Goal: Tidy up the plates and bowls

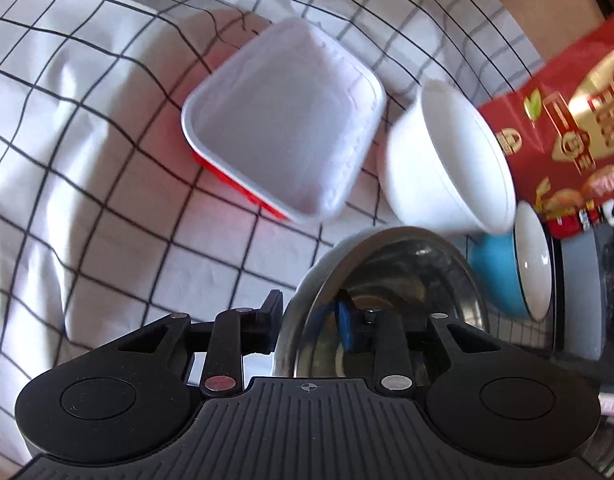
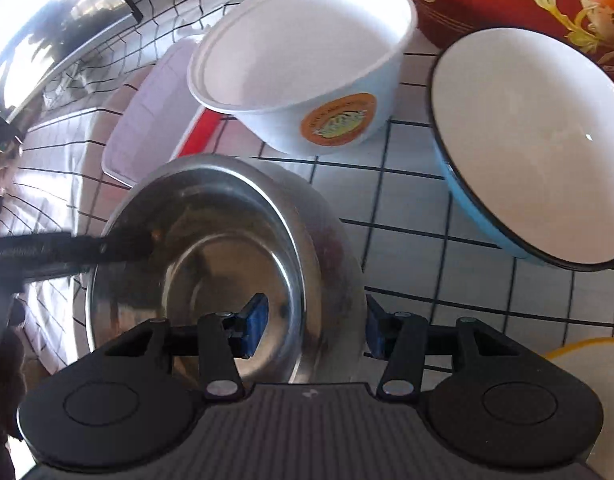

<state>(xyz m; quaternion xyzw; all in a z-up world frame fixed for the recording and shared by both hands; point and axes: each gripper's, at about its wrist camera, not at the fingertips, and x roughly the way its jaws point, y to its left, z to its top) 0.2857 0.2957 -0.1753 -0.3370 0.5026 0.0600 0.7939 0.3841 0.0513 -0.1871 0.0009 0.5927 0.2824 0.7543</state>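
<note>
Both tools straddle the steel bowl on the checked cloth. The left hand-held gripper has the bowl's rim between its fingers, clenched on it. The right hand-held gripper brackets the opposite wall; whether its pads press is unclear. Beyond stand a white paper bowl, a blue bowl, a square red-sided container and a red packet.
</note>
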